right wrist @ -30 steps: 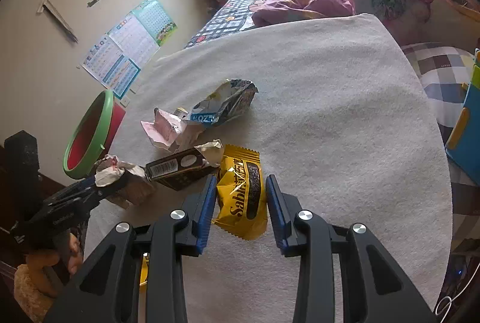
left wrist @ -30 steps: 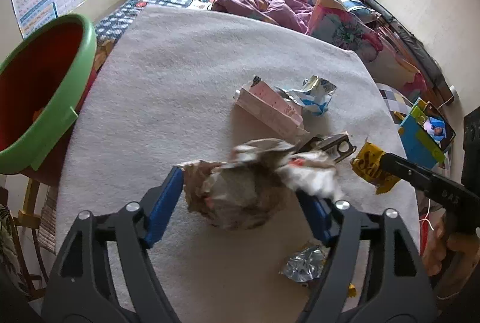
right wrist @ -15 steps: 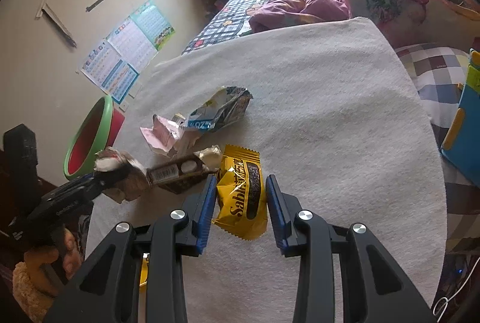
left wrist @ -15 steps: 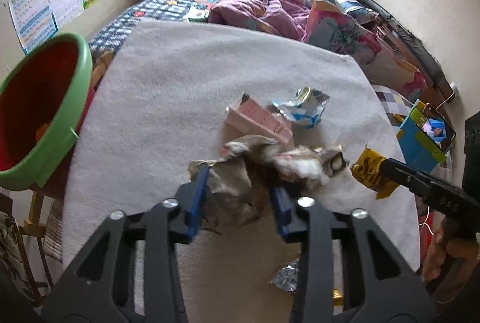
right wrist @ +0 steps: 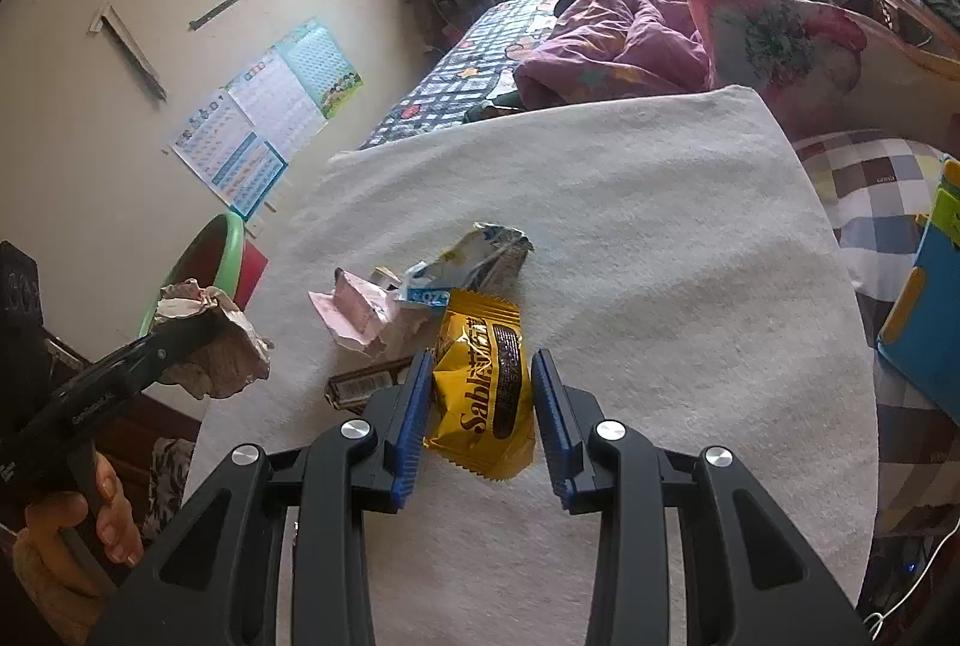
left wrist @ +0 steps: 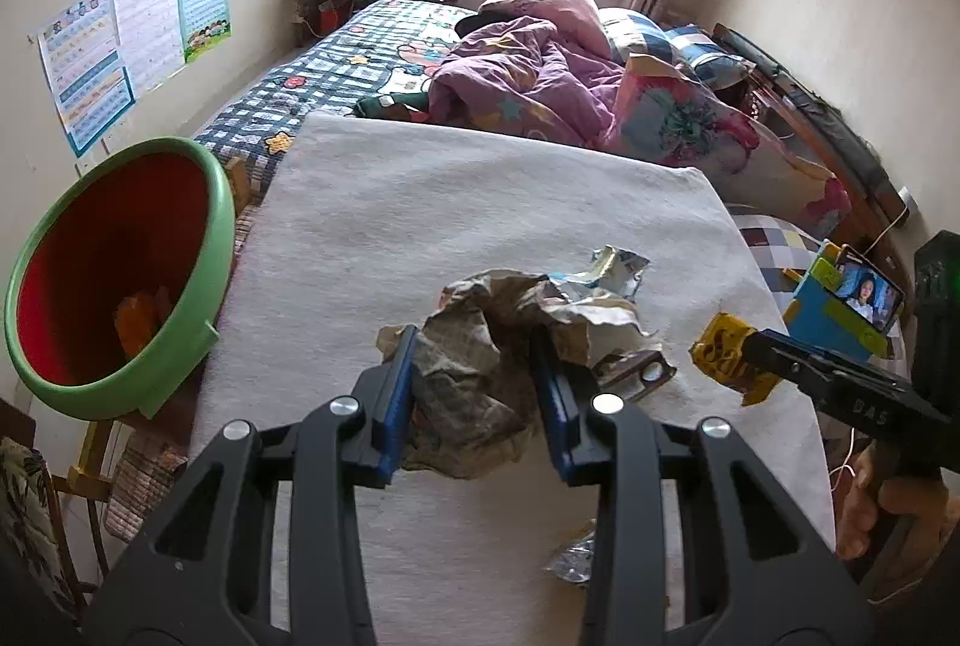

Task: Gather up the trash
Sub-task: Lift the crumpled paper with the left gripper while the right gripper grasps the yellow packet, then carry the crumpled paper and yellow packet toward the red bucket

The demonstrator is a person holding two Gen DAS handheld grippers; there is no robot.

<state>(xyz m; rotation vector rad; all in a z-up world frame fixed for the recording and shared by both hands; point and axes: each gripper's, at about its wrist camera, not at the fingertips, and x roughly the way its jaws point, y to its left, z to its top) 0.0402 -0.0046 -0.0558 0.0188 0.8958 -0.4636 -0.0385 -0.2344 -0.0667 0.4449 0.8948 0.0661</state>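
Left gripper [left wrist: 474, 397]: its blue fingers [left wrist: 396, 400] are clamped narrow on a crumpled paper wad [left wrist: 474, 376], which hangs clear of the white towel-covered surface [left wrist: 420, 226] between them; loose flaps stick out past the fingertips on the far right side, so the likely failure is a flap snagging the litter beneath or the soft wad compressing and slipping out during carriage. Right gripper [right wrist: 483, 406]: its fingers [right wrist: 414, 418] are narrowed around a yellow biscuit packet [right wrist: 486, 388], the left pad at the packet's edge; whether the right pad presses on it cannot be told, and a slick foil packet held only at its margins may slide free or pivot when lifted. Just beyond the left fingertips lies a small dark box [left wrist: 636, 376]; beyond the right fingertips lie a pink crumpled carton [right wrist: 360, 313] and a blue-and-white torn wrapper [right wrist: 468, 262], close enough together that one could be dragged along unintentionally. A foil scrap [left wrist: 570, 565] lies near, below the right finger of the left gripper, and is easily overlooked. The red bin with green rim [left wrist: 120, 274] stands well to the left of the left fingers, off the surface edge; a release short of its rim would drop the wad to the floor.
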